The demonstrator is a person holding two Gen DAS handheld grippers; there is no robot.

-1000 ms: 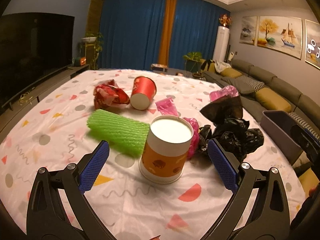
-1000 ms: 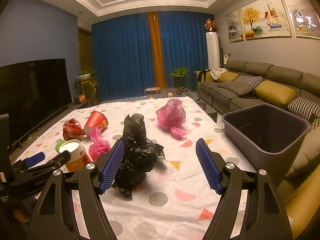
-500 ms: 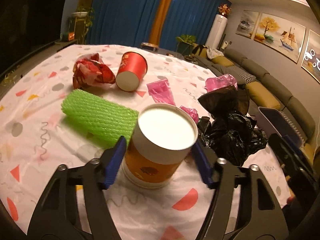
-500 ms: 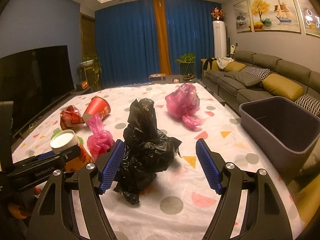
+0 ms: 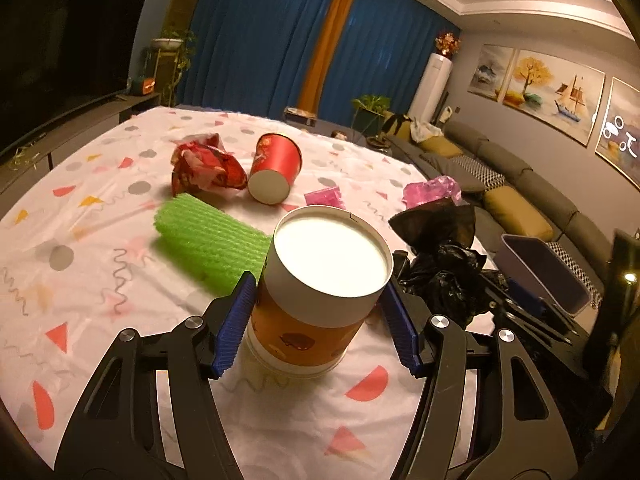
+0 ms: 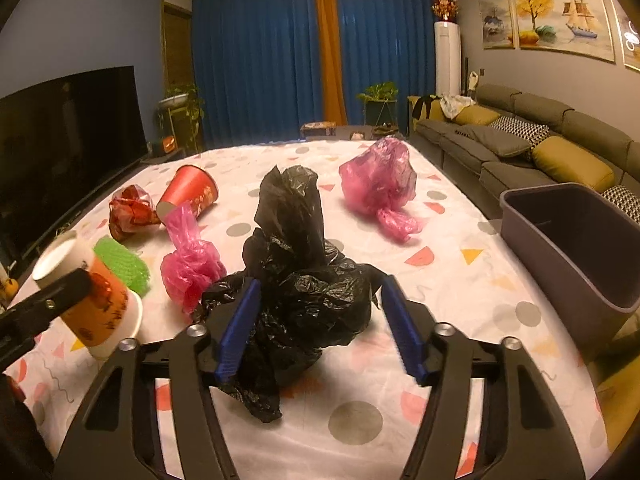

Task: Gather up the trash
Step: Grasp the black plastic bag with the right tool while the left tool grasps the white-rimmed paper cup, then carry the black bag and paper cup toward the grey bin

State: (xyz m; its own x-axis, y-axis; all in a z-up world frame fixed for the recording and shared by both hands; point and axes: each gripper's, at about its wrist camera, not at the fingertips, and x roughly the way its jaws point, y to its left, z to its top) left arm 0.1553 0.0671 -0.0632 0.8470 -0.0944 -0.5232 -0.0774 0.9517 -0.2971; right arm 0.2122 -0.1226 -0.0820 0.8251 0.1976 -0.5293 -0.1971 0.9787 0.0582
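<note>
L gripper (image 5: pixel 318 312) has its blue ribbed fingers (image 5: pixel 236 320) pressed on both sides of the upside-down orange-and-white paper tub (image 5: pixel 320 288), white base facing up. It looks tipped in the R view, so prob. just lifting off the worktop (image 5: pixel 100 240), which is covered by a white cloth w/ coloured shapes. Grip sits on the orange band below the white collar, likely so the rigid wall takes the squeeze.

R gripper (image 6: pixel 320 316) straddles the crumpled black plastic bag (image 6: pixel 304 280); fingers at medium width & closing. L pad already looks buried in the folds, R pad is still clear of the bag, so not yet a hold. Low approach at the bag's bulk makes sense: the tall twisted top would just slip out.

Containers:
- grey rectangular plastic bin (image 6: pixel 568 248), off the worktop's R edge by the sofa: what shows of the inside looks empty, bottom hidden.
- red paper cup (image 5: pixel 276 168) on its side, base toward the L cam; contents can't tell.

Still lying loose: green foam-net sleeve (image 5: pixel 208 240), red crumpled foil wrapper (image 5: pixel 204 168), 2 pink plastic bags (image 6: pixel 378 184) (image 6: pixel 190 256). 2 items in hand at most, 5 to go.
</note>
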